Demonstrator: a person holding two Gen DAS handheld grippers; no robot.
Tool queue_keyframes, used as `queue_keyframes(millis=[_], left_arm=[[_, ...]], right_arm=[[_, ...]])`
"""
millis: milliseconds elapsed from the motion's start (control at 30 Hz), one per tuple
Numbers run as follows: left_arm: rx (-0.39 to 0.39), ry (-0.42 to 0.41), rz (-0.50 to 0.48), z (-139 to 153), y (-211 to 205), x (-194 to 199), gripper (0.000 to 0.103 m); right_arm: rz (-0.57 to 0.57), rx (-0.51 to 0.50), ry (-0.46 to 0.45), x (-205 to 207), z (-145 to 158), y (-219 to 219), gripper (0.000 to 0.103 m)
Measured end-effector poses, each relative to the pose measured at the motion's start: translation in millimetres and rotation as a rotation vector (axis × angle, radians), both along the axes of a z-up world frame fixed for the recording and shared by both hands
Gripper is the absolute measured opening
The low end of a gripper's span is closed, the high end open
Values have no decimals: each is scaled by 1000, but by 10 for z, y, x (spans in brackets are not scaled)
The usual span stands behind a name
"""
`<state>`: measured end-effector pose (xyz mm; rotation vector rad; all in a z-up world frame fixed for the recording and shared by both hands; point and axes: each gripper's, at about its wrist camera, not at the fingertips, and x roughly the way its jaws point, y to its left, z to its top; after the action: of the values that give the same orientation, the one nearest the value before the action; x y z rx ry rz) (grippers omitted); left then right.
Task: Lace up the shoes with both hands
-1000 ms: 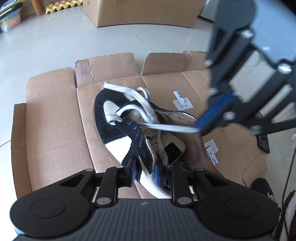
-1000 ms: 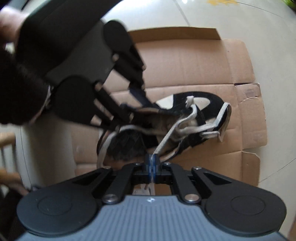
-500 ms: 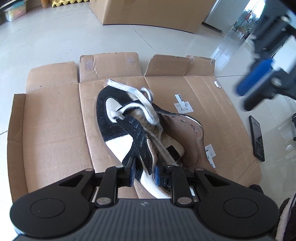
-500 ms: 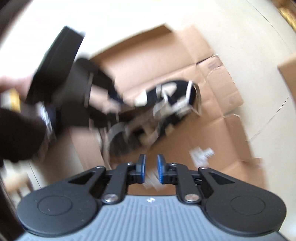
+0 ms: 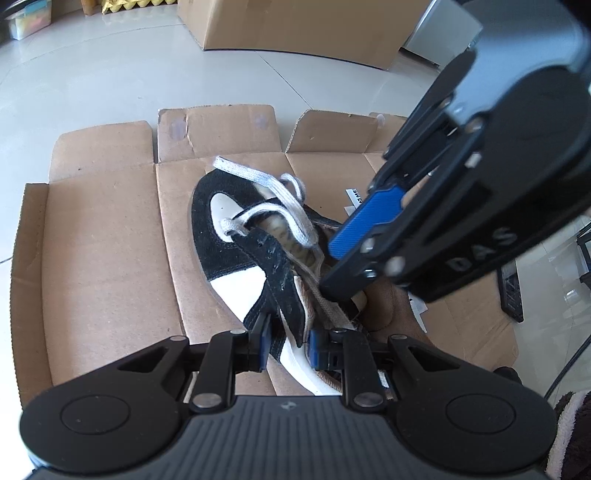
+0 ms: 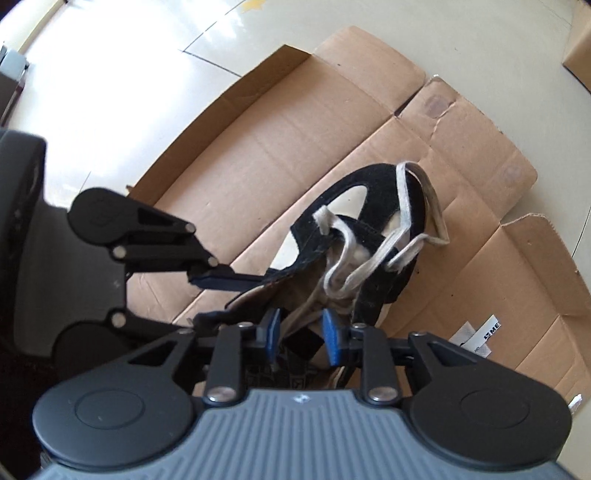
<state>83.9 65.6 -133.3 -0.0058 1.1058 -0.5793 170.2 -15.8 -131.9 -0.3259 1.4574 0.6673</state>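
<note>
Black-and-white suede sneaker (image 5: pixel 236 254) with a tan lining lies on its side on a flattened brown cardboard box (image 5: pixel 107 251) spread over a pale tiled floor (image 5: pixel 92 85). Its flat white lace (image 5: pixel 284 218) runs through the eyelets nearest the toe and loops loosely across the front of the shoe, with one end draped past the toe. The left gripper (image 5: pixel 288 343), black with blue pads, pinches the sneaker's black eyelet flap and white side panel near the collar, its fingers closed firmly on the material. The right gripper (image 6: pixel 301 332) points steeply down over the shoe's opening; its jaws are opening, with the tan tongue and part of the lace lying between the blue pads (image 6: pixel 332 339), which do not appear to press on either. In the left wrist view, that gripper's tip sits just above the tongue. A black phone-like slab (image 5: pixel 511 291) rests on the floor beside the cardboard, and a large closed carton (image 5: pixel 303 29) stands beyond.
</note>
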Motion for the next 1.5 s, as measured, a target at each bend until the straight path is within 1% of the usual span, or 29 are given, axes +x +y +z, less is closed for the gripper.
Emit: queue_keyframes(millis=[200, 267, 300, 333, 367, 467, 567, 667, 767, 800, 867, 933, 1033, 1100, 1133, 1167, 1200, 1233, 1267, 1333, 1400, 1467, 1500], left_arm=[[1, -4, -1, 26, 11, -39, 20], [-1, -4, 0, 12, 13, -35, 21], [-2, -3, 0, 8, 13, -36, 21], [-3, -3, 1, 6, 13, -37, 21], [-2, -5, 0, 6, 13, -42, 21], [-5, -5, 0, 6, 15, -35, 21], [-5, -4, 2, 2, 3, -13, 21], [-1, -7, 3, -9, 2, -18, 22], [6, -7, 19, -27, -4, -22, 22], [9, -7, 25, -34, -8, -21, 23], [15, -5, 36, -49, -16, -19, 26], [11, 9, 51, -90, -21, -5, 26], [18, 3, 69, -101, -75, -31, 26], [81, -39, 60, -130, -214, -97, 23], [90, -43, 63, -148, -236, -106, 23], [85, -42, 78, -179, -257, -123, 22], [61, -31, 96, -190, -275, -140, 20], [56, -31, 91, -184, -300, -151, 16], [44, -32, 65, -154, -369, -179, 15], [28, -33, 41, -146, -418, -190, 14], [52, -101, 39, -128, -440, -241, 14], [58, -111, 89, -141, -388, -250, 13], [75, -123, 113, -132, -348, -259, 13]], right_arm=[[23, -20, -22, 1, -129, 98, 28], [40, -38, -39, -2, -201, 129, 27], [52, -47, -51, -3, -225, 138, 19], [63, -55, -63, -4, -248, 147, 5], [72, -60, -71, -4, -249, 147, 3], [102, -47, -66, 9, -184, 104, 2], [185, -40, -80, -42, -91, 108, 1], [364, -49, -107, -126, 74, 147, 2], [480, -76, -68, -183, 159, 172, 2], [544, -105, -55, -236, 192, 179, 2], [596, -129, -35, -278, 241, 160, 2], [652, -161, 19, -348, 306, 113, 2], [689, -179, 40, -448, 410, 60, 2], [678, -180, 69, -465, 469, 14, 2], [674, -178, 82, -492, 492, -4, 2], [670, -175, 95, -519, 516, -22, 2], [666, -173, 108, -547, 540, -40, 2], [659, -169, 112, -559, 550, -56, 2], [651, -166, 116, -571, 560, -71, 2], [606, -151, 106, -529, 594, -118, 2], [573, -139, 83, -467, 636, -128, 2], [537, -124, 57, -441, 734, -133, 2], [525, -118, 41, -397, 771, -137, 2]])
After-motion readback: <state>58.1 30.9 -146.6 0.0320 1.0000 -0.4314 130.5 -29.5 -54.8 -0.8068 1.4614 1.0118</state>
